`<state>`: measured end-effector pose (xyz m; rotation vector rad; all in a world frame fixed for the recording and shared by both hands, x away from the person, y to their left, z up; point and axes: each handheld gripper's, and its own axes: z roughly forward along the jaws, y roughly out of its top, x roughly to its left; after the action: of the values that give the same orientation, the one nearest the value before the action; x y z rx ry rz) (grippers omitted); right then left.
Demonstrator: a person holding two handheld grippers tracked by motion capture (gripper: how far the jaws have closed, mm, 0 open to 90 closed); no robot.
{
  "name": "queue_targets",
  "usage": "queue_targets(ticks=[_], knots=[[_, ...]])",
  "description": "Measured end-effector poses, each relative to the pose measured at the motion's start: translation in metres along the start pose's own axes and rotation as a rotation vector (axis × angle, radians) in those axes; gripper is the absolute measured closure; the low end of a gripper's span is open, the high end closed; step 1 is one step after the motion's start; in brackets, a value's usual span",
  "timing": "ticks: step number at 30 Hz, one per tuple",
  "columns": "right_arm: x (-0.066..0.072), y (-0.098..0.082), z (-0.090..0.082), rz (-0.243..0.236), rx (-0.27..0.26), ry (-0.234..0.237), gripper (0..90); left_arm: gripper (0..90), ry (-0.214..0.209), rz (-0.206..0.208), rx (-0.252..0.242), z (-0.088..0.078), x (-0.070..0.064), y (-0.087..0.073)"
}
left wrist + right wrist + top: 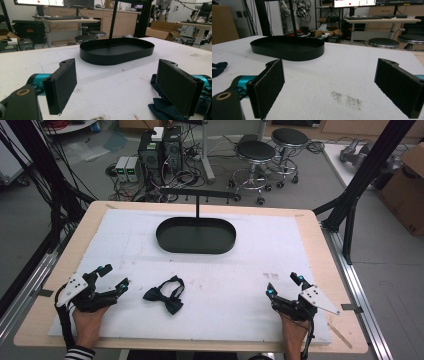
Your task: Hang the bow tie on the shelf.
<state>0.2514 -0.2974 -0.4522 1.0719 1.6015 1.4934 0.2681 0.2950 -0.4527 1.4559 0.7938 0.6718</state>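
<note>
Dark navy fabric bow tie point(165, 295) is lying flat on the white foam-covered table point(250, 270), near edge, a bit left of centre, and nothing's touching it. The left gripper point(114, 278) sits just left of it with jaws spread wide; in the left gripper view the tie point(162, 106) peeks out behind the right-hand pad. The right gripper point(283, 285) is well off to the right, jaws apart too, holding nothing. The black oval metal tray point(196, 235) with its upright hanger post, at the far middle, is bare. So basically 0 steps done: I'd say grabbing the tie and moving it is all left.
</note>
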Motion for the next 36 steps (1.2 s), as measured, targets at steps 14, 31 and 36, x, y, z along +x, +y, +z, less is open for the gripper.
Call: queue_targets(ticks=[14, 31, 36], knots=[[0.0001, 0.0000, 0.0001, -0.001, 0.001, -0.001, 8.2, 16.5, -0.001, -0.021, 0.011, 0.0010, 0.0021, 0.0006], [0.0002, 0.0000, 0.0001, -0.005, 0.002, 0.001, 8.2, 16.3, 0.003, -0.035, 0.014, 0.0012, 0.0032, 0.0008], [0.0003, 0.0000, 0.0001, -0.003, 0.003, 0.001, 8.2, 16.3, -0.004, -0.033, 0.012, 0.0013, 0.0034, 0.0009]])
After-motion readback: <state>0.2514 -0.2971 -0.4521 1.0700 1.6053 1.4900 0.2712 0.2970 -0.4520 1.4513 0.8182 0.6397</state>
